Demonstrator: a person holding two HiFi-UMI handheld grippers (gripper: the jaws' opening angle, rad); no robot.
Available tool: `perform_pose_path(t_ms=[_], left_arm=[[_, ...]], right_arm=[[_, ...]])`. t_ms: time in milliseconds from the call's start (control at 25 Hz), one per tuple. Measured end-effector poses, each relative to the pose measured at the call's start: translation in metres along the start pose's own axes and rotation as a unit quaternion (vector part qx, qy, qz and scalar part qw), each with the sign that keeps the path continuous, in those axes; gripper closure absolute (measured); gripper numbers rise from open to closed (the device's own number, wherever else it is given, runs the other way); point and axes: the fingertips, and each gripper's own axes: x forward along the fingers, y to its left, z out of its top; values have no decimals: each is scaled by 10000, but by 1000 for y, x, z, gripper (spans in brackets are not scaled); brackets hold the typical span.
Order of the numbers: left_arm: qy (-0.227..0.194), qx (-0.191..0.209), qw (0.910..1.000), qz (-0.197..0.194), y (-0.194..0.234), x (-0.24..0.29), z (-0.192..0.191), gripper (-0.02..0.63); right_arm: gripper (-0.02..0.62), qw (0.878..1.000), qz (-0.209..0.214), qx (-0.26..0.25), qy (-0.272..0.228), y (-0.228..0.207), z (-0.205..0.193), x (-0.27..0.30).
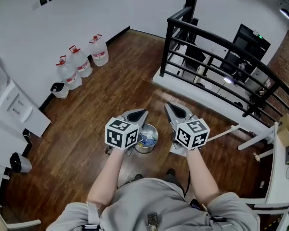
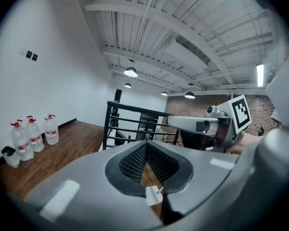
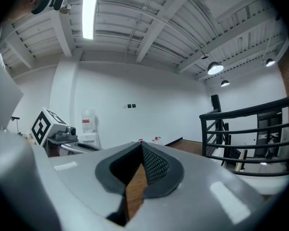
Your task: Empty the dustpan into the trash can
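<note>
Trash can (image 1: 147, 138): a small metal bin standing on the wooden floor (image 1: 86, 129), directly ahead of you and between your two grippers in the head view. It holds blue and pale scraps.

Left gripper (image 1: 138, 114): you hold it raised above the floor, with the can at about 5 o'clock from its tips. Its jaws are closed, tip against tip, and grip nothing.

Right gripper (image 1: 177, 111): you hold it level with the left one, with the can at about 8 o'clock from its tips. Its jaws are pressed together and empty.

Dustpan (image 1: 224, 132): it lies on the floor, mostly hidden beneath your right gripper. Its pale handle runs out toward 2 o'clock. Neither gripper touches it.

Surroundings: water bottles (image 1: 79, 61) line the wall at 10 o'clock. A black railing (image 1: 216, 44) runs at 1 o'clock.
</note>
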Motion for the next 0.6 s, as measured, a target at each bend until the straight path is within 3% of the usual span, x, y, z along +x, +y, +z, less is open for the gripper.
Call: perform_pose_path(t_ms=[600], left_arm=[[-17, 68, 9999, -104, -6, -8, 2, 601]], right_arm=[[595, 10000, -23, 58, -26, 7, 1, -8]])
